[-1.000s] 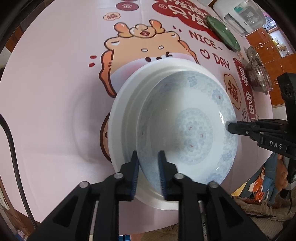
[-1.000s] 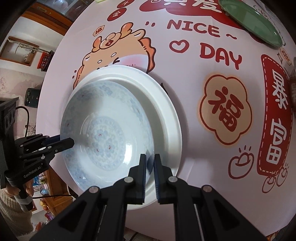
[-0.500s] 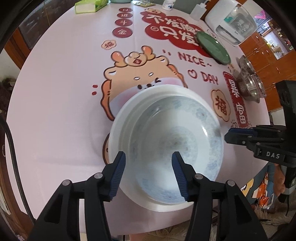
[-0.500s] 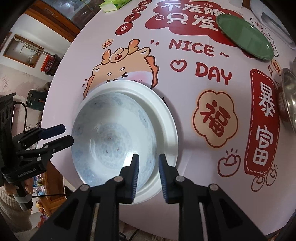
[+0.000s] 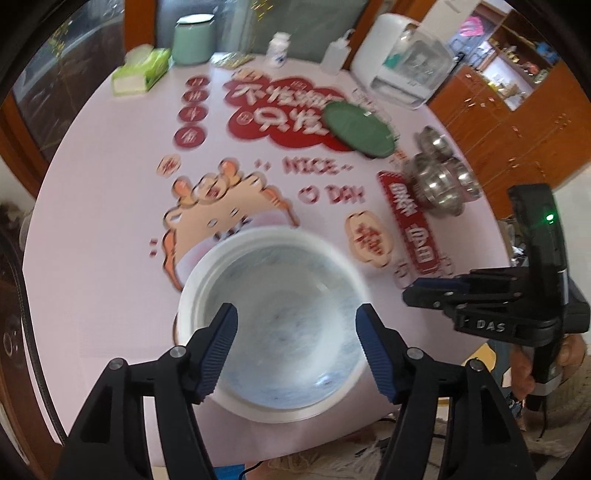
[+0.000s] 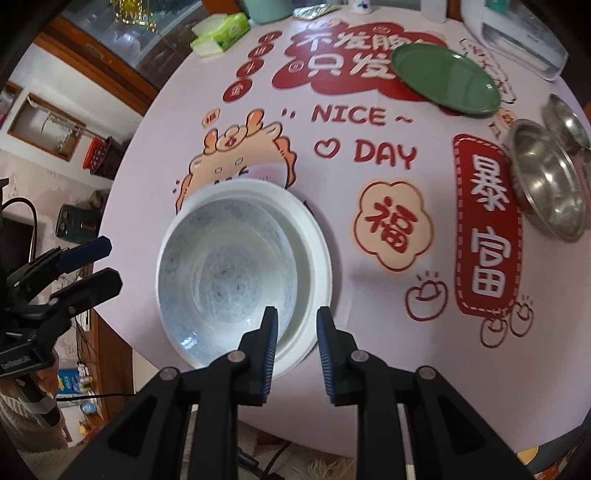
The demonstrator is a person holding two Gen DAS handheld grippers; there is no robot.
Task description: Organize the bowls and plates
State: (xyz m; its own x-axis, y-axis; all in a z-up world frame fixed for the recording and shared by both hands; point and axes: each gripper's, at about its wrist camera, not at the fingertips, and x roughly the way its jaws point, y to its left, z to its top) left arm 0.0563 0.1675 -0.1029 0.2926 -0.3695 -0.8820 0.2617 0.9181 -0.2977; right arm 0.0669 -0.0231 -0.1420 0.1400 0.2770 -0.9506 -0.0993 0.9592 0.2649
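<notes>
A blue-patterned bowl [image 6: 225, 280] sits inside a white plate [image 6: 310, 236] near the table's front edge; both also show in the left wrist view, the bowl [image 5: 284, 332] and the plate [image 5: 199, 280]. My left gripper [image 5: 297, 332] is open and empty, raised above the bowl. My right gripper [image 6: 297, 332] is open and empty, above the plate's near rim. A green plate [image 6: 445, 79] lies at the back. Steel bowls [image 6: 546, 181] stand at the right.
A round table with a pink printed cloth [image 6: 369, 206] holds a tissue pack [image 6: 219, 35], a green canister [image 5: 194, 40], white bottles [image 5: 279, 50] and a white appliance [image 5: 410, 70] along the far edge. Wooden cabinets [image 5: 517, 122] stand beyond.
Both grippers let go of the bowl's rim, opened and drew back and up. The bowl stays nested in the white plate.
</notes>
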